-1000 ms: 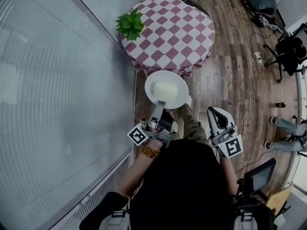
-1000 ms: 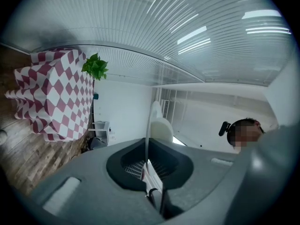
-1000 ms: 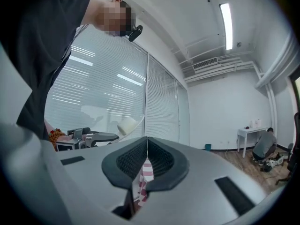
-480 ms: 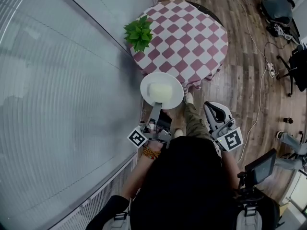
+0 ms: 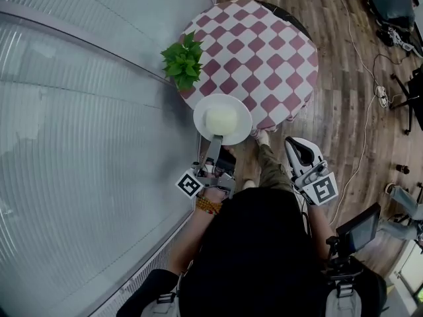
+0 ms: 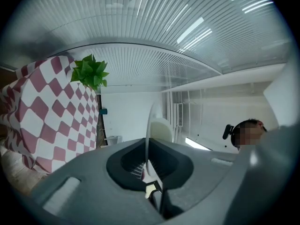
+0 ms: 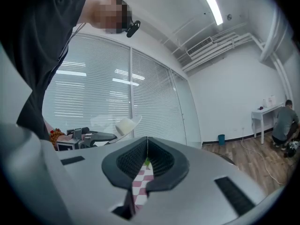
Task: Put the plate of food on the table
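A white plate (image 5: 222, 119) with a pale block of food (image 5: 221, 117) hangs over the near edge of a round table (image 5: 264, 45) covered in a red-and-white checked cloth. My left gripper (image 5: 216, 139) is shut on the plate's near rim. In the left gripper view the plate (image 6: 149, 125) shows edge-on between the jaws, with the food (image 6: 161, 128) to its right. My right gripper (image 5: 299, 152) is held beside the person's leg, jaws closed together with nothing between them. In the right gripper view the plate (image 7: 125, 124) shows at left.
A green potted plant (image 5: 182, 60) stands on the table's left edge, just beyond the plate. A wall of window blinds (image 5: 79, 144) runs along the left. Cables, chairs and bags (image 5: 396, 18) lie on the wooden floor at right. A person (image 7: 285, 123) crouches far off.
The person has stepped closer to the table. The plate, held in the left gripper, now overlaps the table's near edge instead of hanging short of it. The right gripper stays shut.
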`<action>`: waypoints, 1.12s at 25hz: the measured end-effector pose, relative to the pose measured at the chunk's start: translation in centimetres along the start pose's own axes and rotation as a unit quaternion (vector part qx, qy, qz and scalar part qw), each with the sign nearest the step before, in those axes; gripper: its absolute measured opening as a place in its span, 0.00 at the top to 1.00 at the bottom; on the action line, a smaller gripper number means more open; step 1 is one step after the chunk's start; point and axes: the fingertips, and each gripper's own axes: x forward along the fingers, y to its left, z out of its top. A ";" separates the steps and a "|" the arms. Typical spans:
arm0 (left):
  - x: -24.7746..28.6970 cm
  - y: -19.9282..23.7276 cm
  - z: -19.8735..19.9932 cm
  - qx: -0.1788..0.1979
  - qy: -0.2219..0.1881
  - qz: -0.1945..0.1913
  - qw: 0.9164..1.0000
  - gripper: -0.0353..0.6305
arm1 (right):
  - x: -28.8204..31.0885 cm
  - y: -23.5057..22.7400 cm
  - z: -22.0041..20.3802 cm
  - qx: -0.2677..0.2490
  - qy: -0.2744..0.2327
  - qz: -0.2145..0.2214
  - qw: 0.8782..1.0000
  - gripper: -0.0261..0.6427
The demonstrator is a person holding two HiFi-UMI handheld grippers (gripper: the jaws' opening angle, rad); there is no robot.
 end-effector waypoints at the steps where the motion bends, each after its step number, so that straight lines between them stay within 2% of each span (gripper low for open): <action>1: 1.1 0.6 0.1 0.000 0.003 0.002 1.000 0.93 | 0.1 -0.9 -0.2 0.003 0.004 -0.004 1.000 0.94; 13: 15.3 7.9 2.1 0.003 0.023 0.019 1.000 0.93 | 1.5 -11.5 0.7 -0.009 0.008 -0.060 0.998 0.94; 17: 19.7 9.8 3.4 0.009 0.018 0.013 1.000 0.93 | 1.3 -14.2 0.1 -0.009 0.014 -0.081 0.997 0.94; 24: 26.4 13.9 5.2 0.010 0.005 0.010 1.000 0.93 | 0.6 -17.0 -0.3 -0.008 0.016 -0.116 0.993 0.94; 28: 29.5 17.3 6.1 0.015 -0.004 0.023 1.000 0.93 | 0.3 -17.3 -1.0 -0.001 0.027 -0.126 0.992 0.94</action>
